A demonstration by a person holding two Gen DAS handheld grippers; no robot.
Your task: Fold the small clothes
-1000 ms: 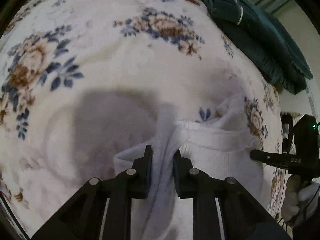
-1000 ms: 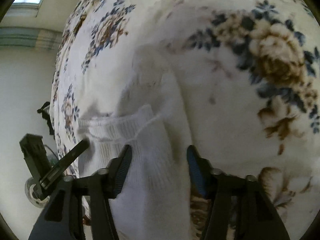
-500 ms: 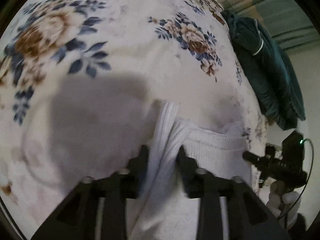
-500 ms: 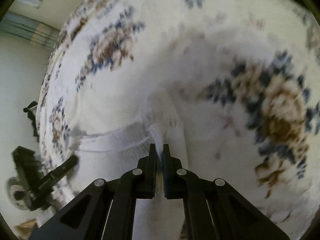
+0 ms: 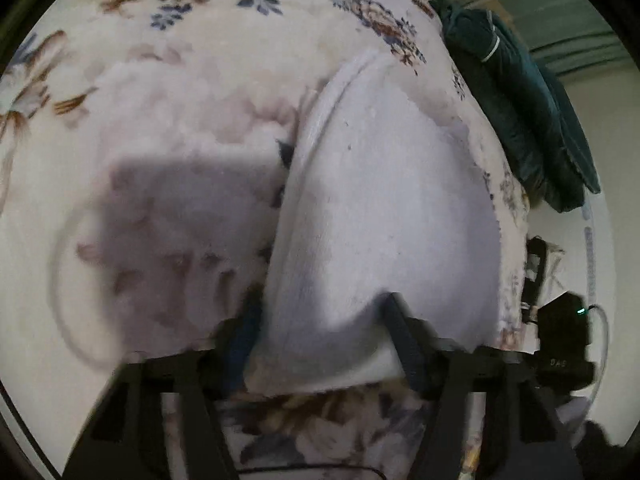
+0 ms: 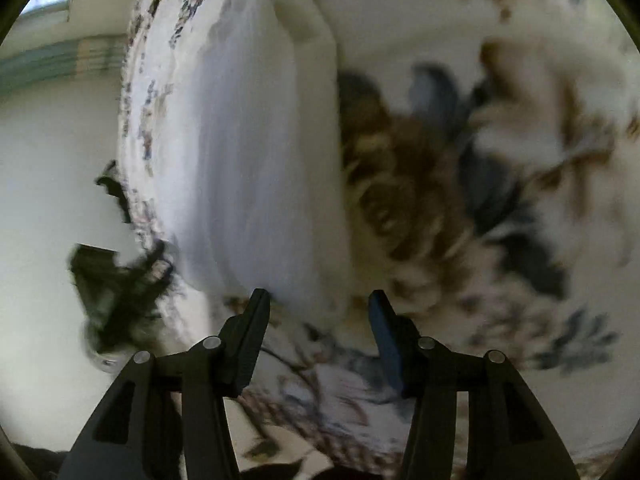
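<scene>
Left tongs (image 5: pixel 320 344) and right tongs (image 6: pixel 316 312) are both standing spread, straddling the near edge of the white garment (image 5: pixel 380 208) and releasing it onto the floral bedspread (image 5: pixel 168 128), completing a fold.

A floral-patterned bed cover (image 5: pixel 192 128) carries a folded white garment (image 5: pixel 384 216) and dark green clothing (image 5: pixel 520 120).

Soft white knit garment (image 5: pixel 384 216), plush floral blanket (image 5: pixel 168 184), matt black plastic jaws

A home bedroom: floral fleece blanket (image 5: pixel 192 128), dark green jacket (image 5: pixel 516 108) lying on it, curtains (image 6: pixel 60 60)
</scene>
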